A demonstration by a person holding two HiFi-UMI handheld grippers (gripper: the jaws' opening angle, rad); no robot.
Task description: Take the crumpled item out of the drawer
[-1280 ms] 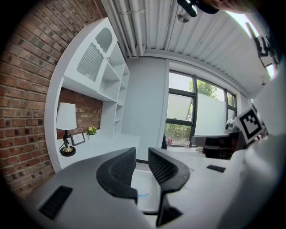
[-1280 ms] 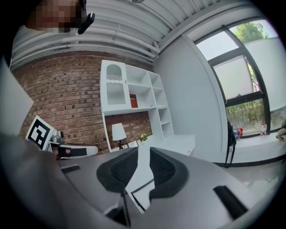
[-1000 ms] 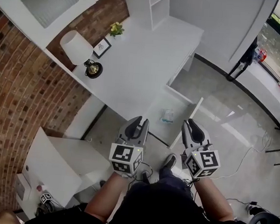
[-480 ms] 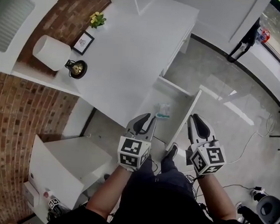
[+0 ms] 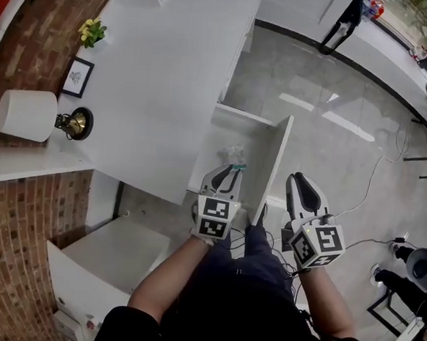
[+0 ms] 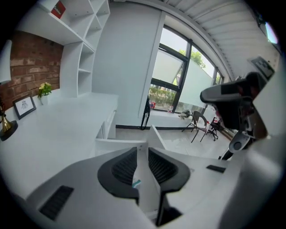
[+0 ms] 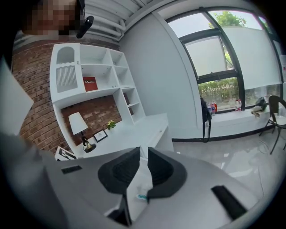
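The crumpled item, pale with a teal bit, lies in the open white drawer that is pulled out of the desk. My left gripper hovers over the drawer's near end, its tips just short of the item. Its jaws stand a narrow gap apart with nothing between them. In the left gripper view the teal bit shows through that gap. My right gripper hangs beside the drawer's right wall, over the floor. It is also narrowly open and empty. In the right gripper view the item shows low between the jaws.
The white desk carries a lamp, a small framed picture and a yellow plant along the brick wall. A white box stands at lower left. Cables trail on the grey floor at right.
The head view has swung, so the desk and drawer sit more upright in frame. Both grippers have moved forward, and the left tips have closed in on the crumpled item.
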